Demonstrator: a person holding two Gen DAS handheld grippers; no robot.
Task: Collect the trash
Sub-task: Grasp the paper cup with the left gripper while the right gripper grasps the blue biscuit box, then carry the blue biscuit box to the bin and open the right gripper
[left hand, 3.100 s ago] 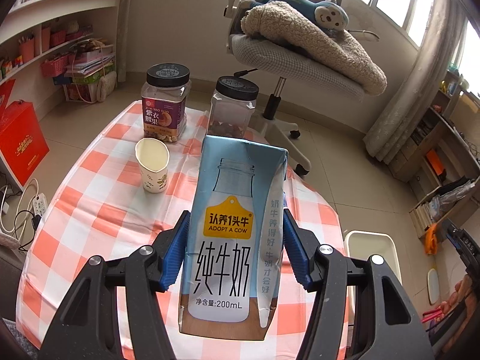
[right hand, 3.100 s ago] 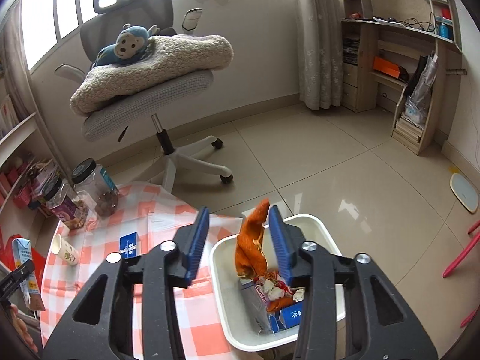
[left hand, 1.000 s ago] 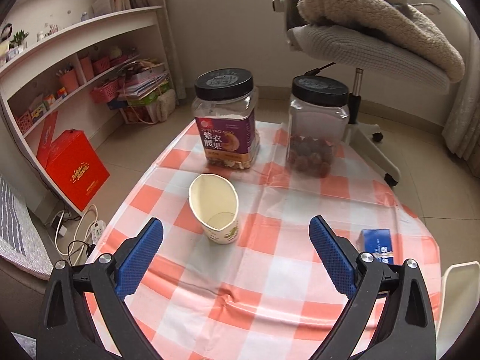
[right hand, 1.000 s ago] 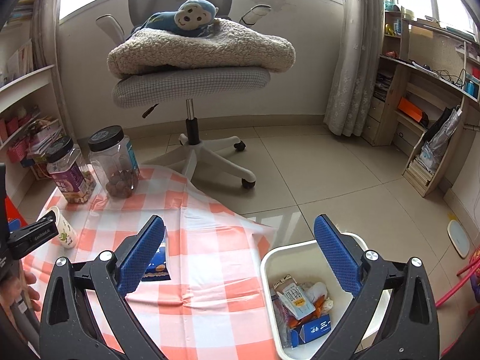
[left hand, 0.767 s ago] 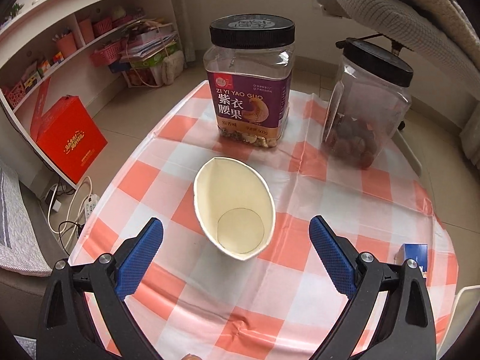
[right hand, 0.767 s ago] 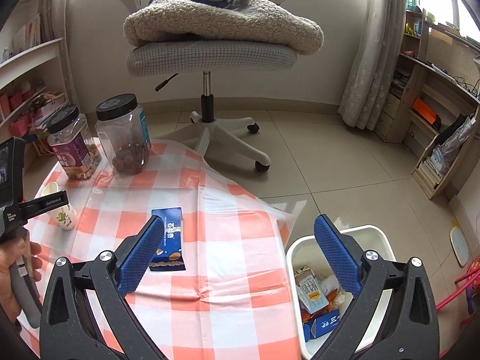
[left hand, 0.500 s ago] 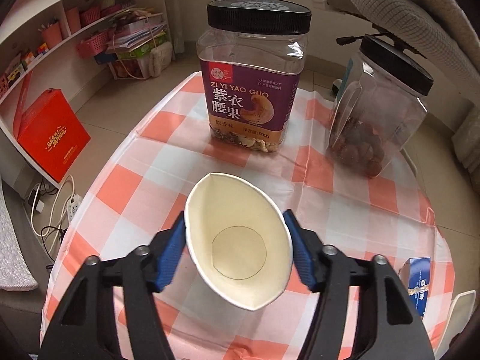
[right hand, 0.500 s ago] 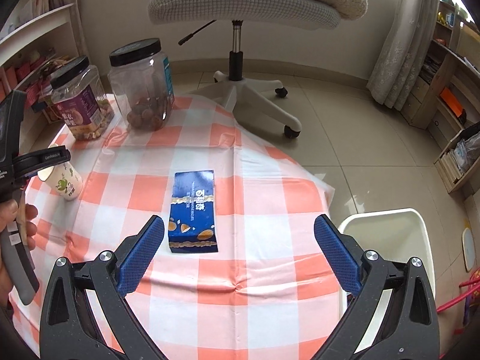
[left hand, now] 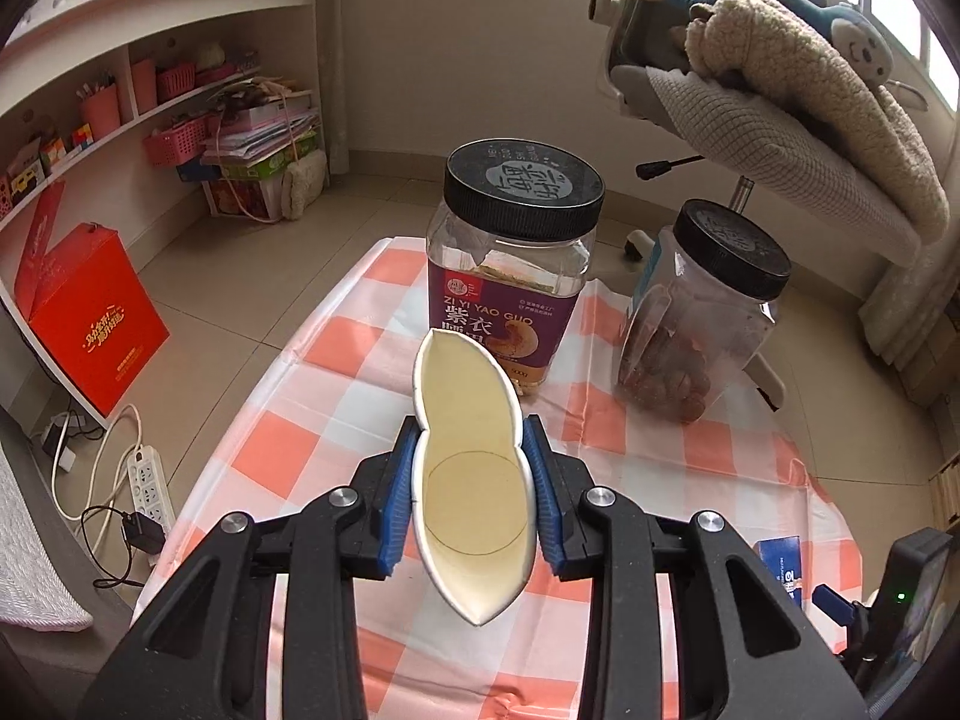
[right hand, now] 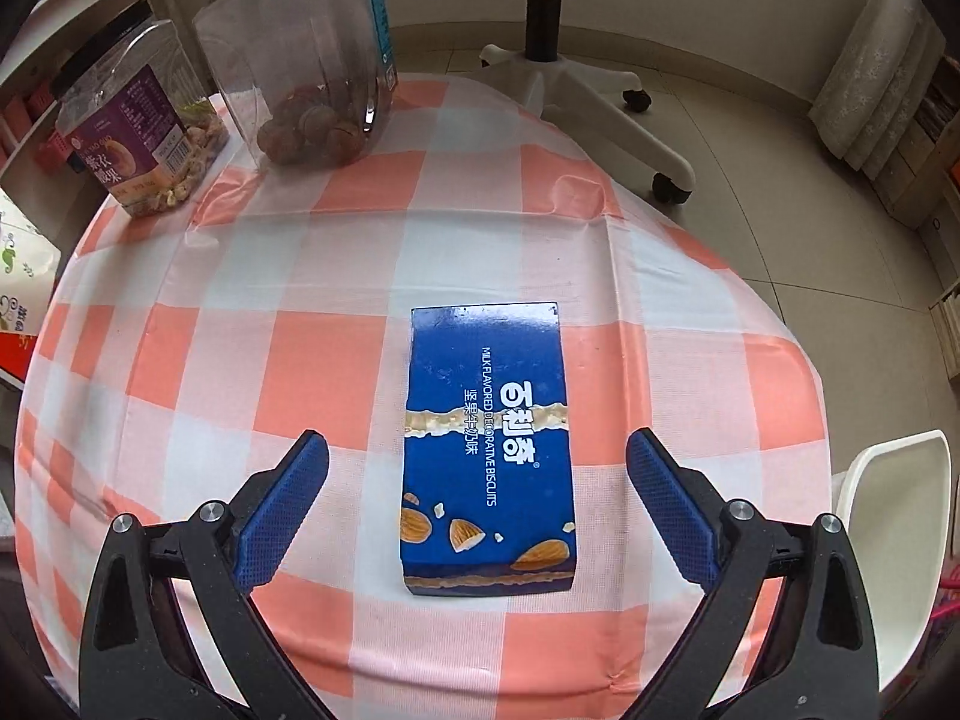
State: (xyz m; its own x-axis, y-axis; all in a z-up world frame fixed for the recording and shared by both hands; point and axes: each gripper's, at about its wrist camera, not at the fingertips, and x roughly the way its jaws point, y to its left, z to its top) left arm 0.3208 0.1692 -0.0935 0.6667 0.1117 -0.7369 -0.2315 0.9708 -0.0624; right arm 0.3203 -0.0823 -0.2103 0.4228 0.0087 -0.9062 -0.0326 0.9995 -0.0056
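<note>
So the left gripper (left hand: 472, 483) has just been closing and now its blue fingers (left hand: 399, 492) are clamped on the paper cup (left hand: 470, 468), hard enough that the rim is pinched into a peanut shape with a dent on each side. The cup's mouth faces the camera, so you look straight down to its round bottom. Behind it on the counter (left hand: 336, 384), which has an orange-and-white checked cloth, sit a cashew jar (left hand: 510, 276) with a purple label and black lid, and to its right a clear jar (left hand: 699, 324) with brown round nuts at the bottom. Over on the right wrist view, the right gripper (right hand: 477, 498) is spread wide, with its fingers (right hand: 282, 507) either side of the blue biscuit box (right hand: 487, 450) but not touching it; those jaws have just narrowed a bit. The box lies flat on the cloth, label up, well apart from the two jars at the far edge. A white bin (right hand: 894, 516) peeks in at the right edge, beside the counter. An office chair base (right hand: 576, 78) stands on the tiled floor behind.
</note>
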